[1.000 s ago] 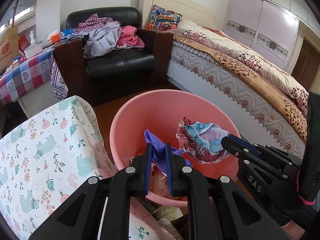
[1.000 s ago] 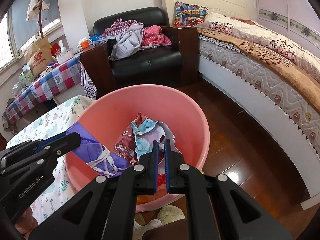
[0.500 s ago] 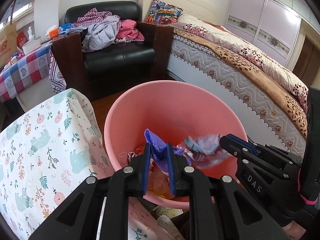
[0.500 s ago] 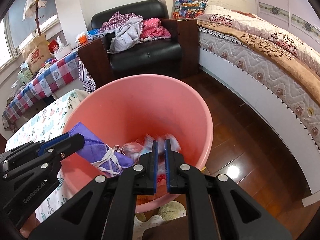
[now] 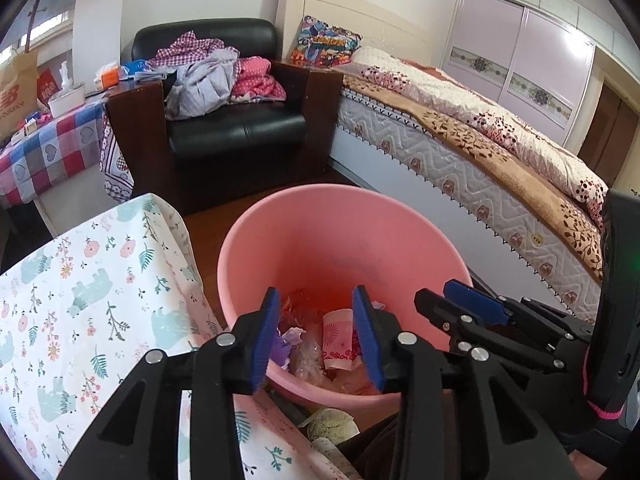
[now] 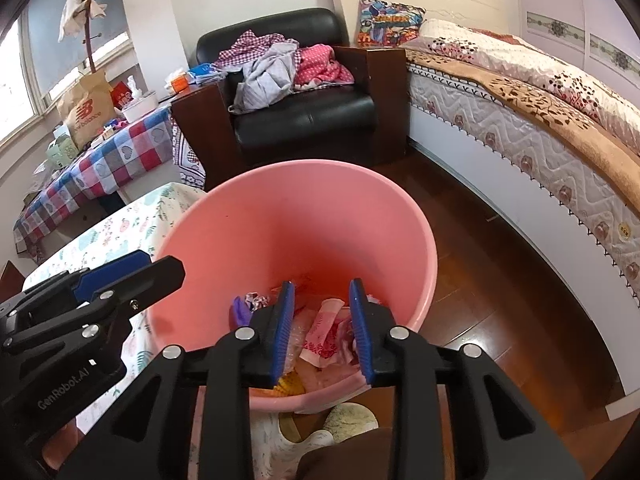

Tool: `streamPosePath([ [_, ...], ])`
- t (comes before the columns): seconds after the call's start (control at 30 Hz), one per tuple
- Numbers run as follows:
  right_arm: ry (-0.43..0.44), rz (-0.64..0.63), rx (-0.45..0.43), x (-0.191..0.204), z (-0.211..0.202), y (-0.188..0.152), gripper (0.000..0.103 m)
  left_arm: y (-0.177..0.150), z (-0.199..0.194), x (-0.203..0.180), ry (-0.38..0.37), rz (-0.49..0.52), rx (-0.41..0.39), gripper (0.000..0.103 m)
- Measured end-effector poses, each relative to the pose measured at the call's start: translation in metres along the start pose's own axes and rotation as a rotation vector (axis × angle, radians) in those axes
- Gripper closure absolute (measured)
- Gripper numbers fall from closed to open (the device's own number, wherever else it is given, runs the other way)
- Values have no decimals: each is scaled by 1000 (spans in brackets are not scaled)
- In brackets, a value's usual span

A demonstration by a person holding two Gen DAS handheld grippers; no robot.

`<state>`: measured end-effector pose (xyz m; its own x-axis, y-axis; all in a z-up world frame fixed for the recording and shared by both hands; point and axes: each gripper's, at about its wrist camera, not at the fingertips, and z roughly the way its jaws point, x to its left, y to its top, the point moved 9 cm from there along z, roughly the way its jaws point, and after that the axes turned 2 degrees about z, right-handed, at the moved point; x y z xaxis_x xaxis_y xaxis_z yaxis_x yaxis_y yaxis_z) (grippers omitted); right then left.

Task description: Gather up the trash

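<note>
Bedroom floor at lower centre holds a pink bucket [image 6: 416, 248] beside a floral cloth [image 5: 80, 280]. Both the left tongs [image 5: 314, 334] and right tongs [image 6: 322, 328], jaws just opening, stand released above the trash [image 6: 326, 334] lying at the bucket's bottom.

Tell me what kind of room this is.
Most likely a lived-in bedroom: a made bed along the wall, sliding wardrobe doors behind it, and a black armchair piled with clothes.

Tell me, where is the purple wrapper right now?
The purple wrapper lies inside the pink bucket, among the trash at its bottom, on the left side in the right wrist view, just left of the right claw.
</note>
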<state>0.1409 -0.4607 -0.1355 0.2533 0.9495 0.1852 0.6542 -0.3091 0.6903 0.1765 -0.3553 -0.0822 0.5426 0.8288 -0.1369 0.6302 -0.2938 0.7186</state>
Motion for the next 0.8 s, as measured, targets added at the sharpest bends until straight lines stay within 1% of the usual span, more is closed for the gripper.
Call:
streamPosePath([
  [0.27,32,-13,-21,14,-18,-1,73,-2,-25,5,15,4,-25,63],
  [0.33,43,-12,-29,18,-24,-1,72,-3,-31,7,19,0,-29,63],
  [0.4,51,-13,-35,21,-27,-2,60,-3,-37,9,20,-2,-33,63],
  [0.63,76,-29,-39,36,-37,-9,59,-9,-58,16,41,-1,-58,63],
  [0.8,106,-46,-37,53,-44,-14,59,-15,-71,26,58,-17,-55,63],
])
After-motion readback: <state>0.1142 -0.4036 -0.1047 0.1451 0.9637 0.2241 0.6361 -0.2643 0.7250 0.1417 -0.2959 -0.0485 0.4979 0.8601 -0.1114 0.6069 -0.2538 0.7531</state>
